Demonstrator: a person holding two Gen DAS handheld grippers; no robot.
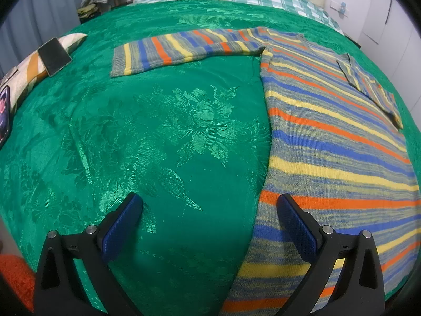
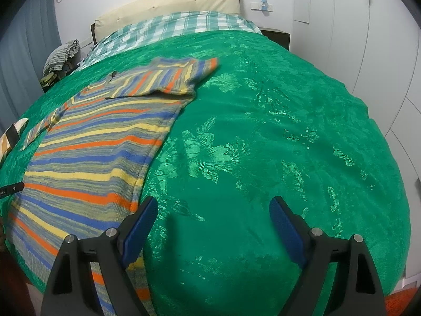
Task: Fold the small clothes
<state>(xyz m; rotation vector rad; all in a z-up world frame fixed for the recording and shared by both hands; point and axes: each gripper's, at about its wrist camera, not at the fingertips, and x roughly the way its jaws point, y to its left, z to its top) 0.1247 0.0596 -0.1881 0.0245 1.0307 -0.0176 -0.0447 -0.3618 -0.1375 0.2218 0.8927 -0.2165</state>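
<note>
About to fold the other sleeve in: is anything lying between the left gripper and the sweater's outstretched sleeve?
Nothing visible. Only bare green bedspread lies between the open left gripper and the sleeve; the phones sit well left.

Sweater [image 1: 329, 121] flat on bedspread [image 1: 171, 131] — phone [image 1: 54, 55] far left.

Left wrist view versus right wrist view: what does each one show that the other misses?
Only the left wrist view shows the sweater's left sleeve fully spread out, plus a second phone at the edge. Only the right wrist view shows the bare right side of the green bedspread and the wardrobe doors. Both show the striped sweater lying flat with one sleeve folded across it, the checked blanket, and open fingers holding nothing.
</note>
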